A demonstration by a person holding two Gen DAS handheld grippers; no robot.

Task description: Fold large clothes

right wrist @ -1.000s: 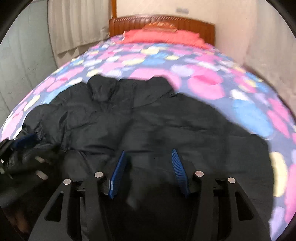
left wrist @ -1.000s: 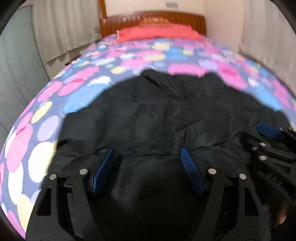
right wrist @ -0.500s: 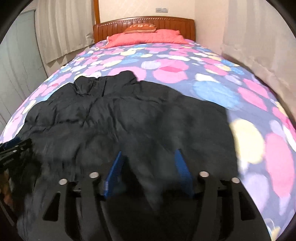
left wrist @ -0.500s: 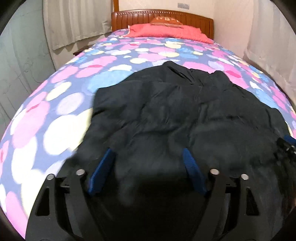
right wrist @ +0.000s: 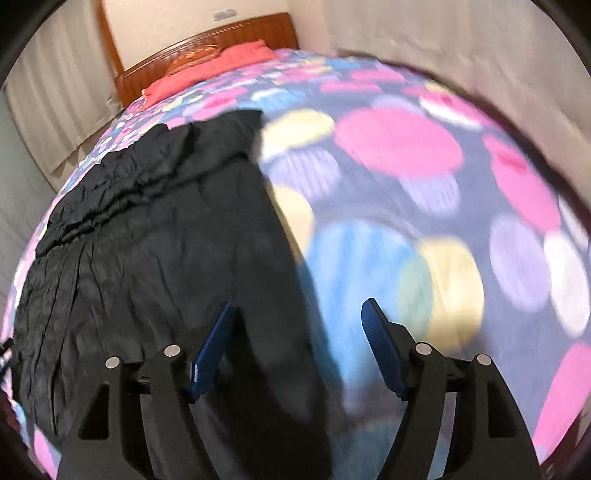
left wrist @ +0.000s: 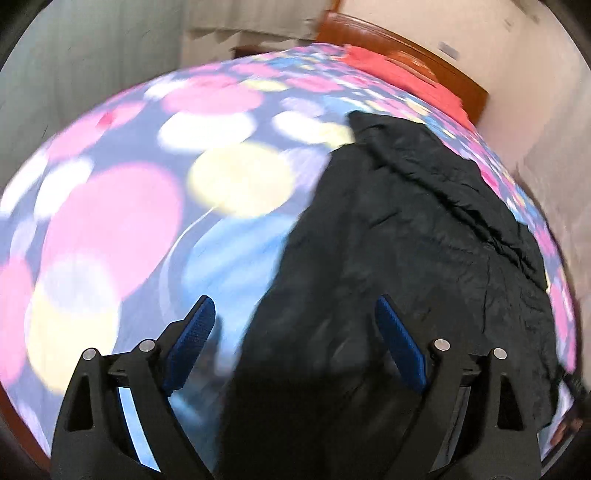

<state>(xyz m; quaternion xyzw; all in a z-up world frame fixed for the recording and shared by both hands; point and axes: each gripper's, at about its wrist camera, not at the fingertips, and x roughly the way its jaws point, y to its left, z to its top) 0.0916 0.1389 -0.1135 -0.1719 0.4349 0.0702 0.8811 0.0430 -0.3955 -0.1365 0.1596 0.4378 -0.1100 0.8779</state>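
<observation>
- The left gripper (left wrist: 293, 325) has its blue-padded fingers (left wrist: 192, 341) spread wide, with nothing pinched between them.
- A black puffer jacket (left wrist: 424, 236) lies flat on the bed; its left edge runs up through the gap between the left gripper's fingers, so the right-hand finger sits over the dark fabric and the left-hand one over bare bedspread.
- The spotted bedspread (left wrist: 122, 221) — pink, yellow, blue and white circles on a greyish-blue ground — fills the area left of and beyond those fingers.
- The right gripper (right wrist: 297, 328) is likewise spread, holding nothing.
- In its view the jacket (right wrist: 155, 251) lies to the left, its right edge passing between the fingers; the bedspread (right wrist: 424, 206) stretches beyond the right-hand finger (right wrist: 380, 350).
- Past the jacket's collar, far ahead of the fingertips, lie a red pillow (right wrist: 210, 66) and a wooden headboard (right wrist: 229, 35).
</observation>
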